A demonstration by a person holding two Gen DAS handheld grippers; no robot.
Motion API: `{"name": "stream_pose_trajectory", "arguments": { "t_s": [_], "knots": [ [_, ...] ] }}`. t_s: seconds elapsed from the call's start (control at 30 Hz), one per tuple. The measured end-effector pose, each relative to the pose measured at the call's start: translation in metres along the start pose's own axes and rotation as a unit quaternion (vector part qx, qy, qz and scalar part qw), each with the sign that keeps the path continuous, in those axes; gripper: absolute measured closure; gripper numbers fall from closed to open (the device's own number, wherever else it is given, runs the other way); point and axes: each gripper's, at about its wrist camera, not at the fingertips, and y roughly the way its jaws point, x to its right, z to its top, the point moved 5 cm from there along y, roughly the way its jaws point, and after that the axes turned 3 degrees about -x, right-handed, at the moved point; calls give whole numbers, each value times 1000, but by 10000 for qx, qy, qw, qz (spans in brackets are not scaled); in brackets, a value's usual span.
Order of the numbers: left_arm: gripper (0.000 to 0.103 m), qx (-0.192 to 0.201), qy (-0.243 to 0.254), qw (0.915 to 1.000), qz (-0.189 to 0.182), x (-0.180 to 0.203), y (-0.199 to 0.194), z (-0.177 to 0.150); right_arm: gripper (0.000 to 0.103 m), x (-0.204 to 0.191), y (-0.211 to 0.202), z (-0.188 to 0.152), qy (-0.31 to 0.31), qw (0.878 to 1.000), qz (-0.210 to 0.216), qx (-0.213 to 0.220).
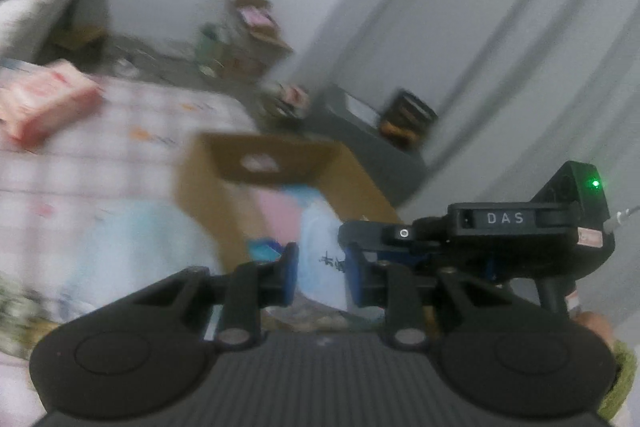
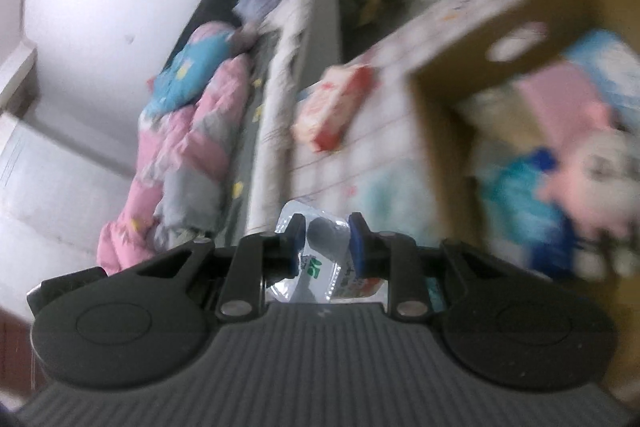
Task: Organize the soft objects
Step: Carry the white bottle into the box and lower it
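A: Left wrist view. Left gripper (image 1: 320,277) closed on a pale blue and white soft pack (image 1: 322,255) with dark printed characters, pinched between 2 blue pads (image 1: 290,273). Held in front of an open cardboard box (image 1: 280,187) on a pink checked bedspread (image 1: 140,131). Right gripper (image 1: 480,231) crossing just beside, grip state hidden from here.

B: Risk there?

A: Heavy motion blur. Possibly a clash of the 2 tools over the box mouth, or the pack snagging the raised flap.

B: Right wrist view?

A: Right gripper (image 2: 326,243) clamped on a crinkled clear plastic packet (image 2: 320,259) with green print, short of the cardboard box (image 2: 480,75). Box already crowded with pink and blue soft items (image 2: 560,155). Red and pink pack (image 2: 336,107) lying loose on the bedspread (image 2: 400,155).

B: Hazard?

A: Thin, slippery film, narrow pinch: likely to slide out mid-swing and land on the bed. Little free room inside, so a drop could bounce off the pile.
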Motion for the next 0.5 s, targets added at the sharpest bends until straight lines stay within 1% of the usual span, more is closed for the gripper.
{"name": "stream_pose_trajectory", "arguments": {
  "t_s": [0.13,0.2,0.33,0.4,0.5],
  "knots": [
    [78,-508,140,9984,-207,30,49,-23,79,53,-43,-18,380,9987,-318,142],
    [78,-757,131,9968,-240,38,69,-37,79,78,-53,-26,567,9972,-479,132],
    [79,-1280,38,9916,-204,42,108,-59,79,119,-56,-36,807,9940,-733,-76],
    [80,-1501,4,9886,-141,39,118,-70,79,135,-51,-40,930,9922,-791,-233],
    [81,-1701,-38,9854,-23,32,125,-82,78,146,-35,-42,1013,9901,-856,-469]
  ]
}}
